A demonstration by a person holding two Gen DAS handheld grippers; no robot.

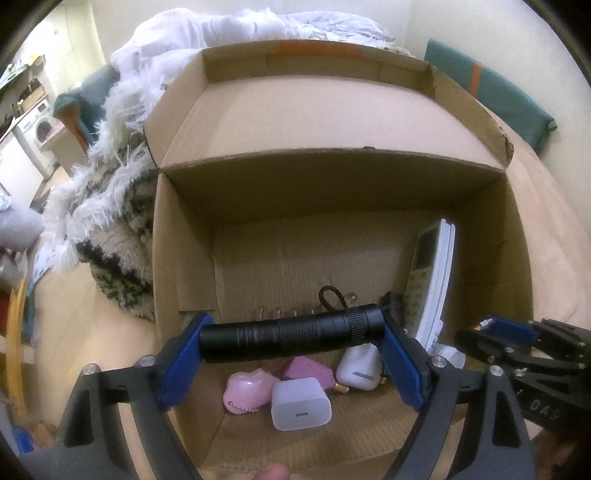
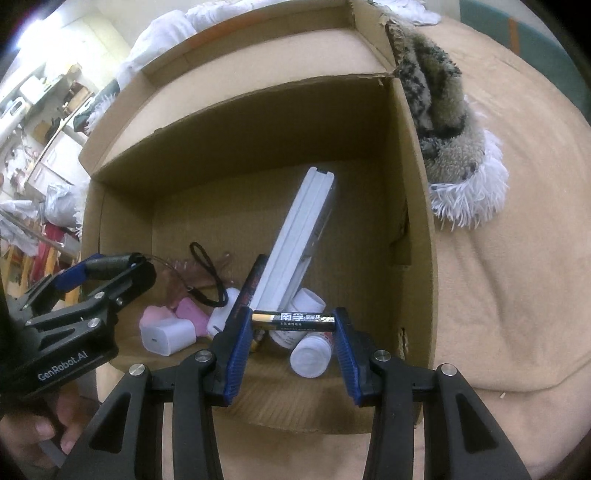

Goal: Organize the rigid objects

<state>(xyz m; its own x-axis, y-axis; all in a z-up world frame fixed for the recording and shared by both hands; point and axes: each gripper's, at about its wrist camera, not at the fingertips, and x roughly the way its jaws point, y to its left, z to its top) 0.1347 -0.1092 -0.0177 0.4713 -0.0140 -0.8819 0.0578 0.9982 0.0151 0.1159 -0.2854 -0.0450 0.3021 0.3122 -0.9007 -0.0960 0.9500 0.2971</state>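
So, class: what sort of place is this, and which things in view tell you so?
Most likely a lived-in home, perhaps a bedroom: the cardboard box sits on a soft beige cover, a fluffy blanket and white bedding are heaped beside it, and a washing machine stands in the background.
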